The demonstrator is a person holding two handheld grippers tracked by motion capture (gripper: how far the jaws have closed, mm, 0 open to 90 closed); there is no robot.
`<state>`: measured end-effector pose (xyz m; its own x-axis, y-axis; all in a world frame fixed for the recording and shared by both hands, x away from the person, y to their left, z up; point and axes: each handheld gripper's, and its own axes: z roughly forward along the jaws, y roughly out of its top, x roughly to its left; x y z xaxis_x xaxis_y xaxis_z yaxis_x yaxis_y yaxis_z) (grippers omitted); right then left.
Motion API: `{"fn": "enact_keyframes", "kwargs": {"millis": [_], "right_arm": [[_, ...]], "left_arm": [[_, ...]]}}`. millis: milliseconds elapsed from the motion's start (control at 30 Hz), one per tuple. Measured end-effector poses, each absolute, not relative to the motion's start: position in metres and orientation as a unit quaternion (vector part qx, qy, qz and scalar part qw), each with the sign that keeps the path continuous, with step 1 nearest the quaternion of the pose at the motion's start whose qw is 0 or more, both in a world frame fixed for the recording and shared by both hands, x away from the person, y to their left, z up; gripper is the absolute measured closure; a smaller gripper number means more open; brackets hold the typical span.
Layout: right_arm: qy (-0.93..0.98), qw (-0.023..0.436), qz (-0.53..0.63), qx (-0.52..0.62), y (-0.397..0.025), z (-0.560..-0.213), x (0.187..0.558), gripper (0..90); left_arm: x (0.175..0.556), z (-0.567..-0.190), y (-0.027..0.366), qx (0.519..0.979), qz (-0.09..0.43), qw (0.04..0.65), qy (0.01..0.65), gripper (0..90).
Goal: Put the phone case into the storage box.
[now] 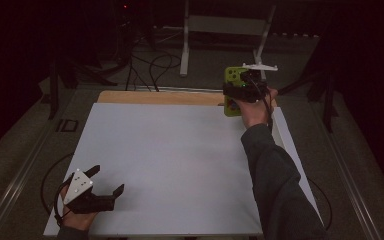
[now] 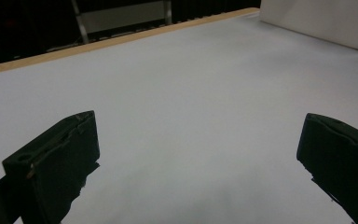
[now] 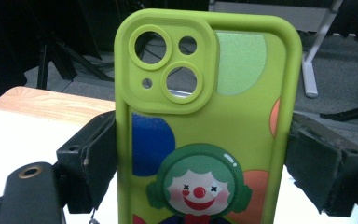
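A lime-green phone case (image 3: 205, 126) with a clown picture and camera cutouts stands upright between the jaws of my right gripper (image 3: 203, 158), which is shut on its two long sides. In the high view that case (image 1: 234, 90) is held above the table's far right edge, with the right gripper (image 1: 245, 90) in a hand raised off the surface. My left gripper (image 1: 105, 182) rests low at the near left corner of the white board (image 1: 180, 160). It stands open, and its black fingers (image 2: 56, 163) have nothing between them, just bare white surface.
A wooden table edge (image 1: 160, 97) shows beyond the white board. A white metal stand (image 1: 225, 30) and loose cables (image 1: 150, 65) sit on the floor behind the table. A white panel (image 2: 321, 21) lies at the far right in the left gripper view.
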<state>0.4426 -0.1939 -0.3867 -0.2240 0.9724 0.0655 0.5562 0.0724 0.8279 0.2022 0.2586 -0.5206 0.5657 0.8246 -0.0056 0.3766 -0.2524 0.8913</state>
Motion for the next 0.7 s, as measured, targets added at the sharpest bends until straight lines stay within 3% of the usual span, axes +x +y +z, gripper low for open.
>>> {"fn": "enact_keyframes", "kwargs": {"millis": [700], "right_arm": [[0.673,0.272,0.380,0.573,-0.212,-0.390,0.448,15.7]], "left_arm": [[0.202,-0.520,0.259,0.754,0.241,0.463,0.398,0.0]]}}
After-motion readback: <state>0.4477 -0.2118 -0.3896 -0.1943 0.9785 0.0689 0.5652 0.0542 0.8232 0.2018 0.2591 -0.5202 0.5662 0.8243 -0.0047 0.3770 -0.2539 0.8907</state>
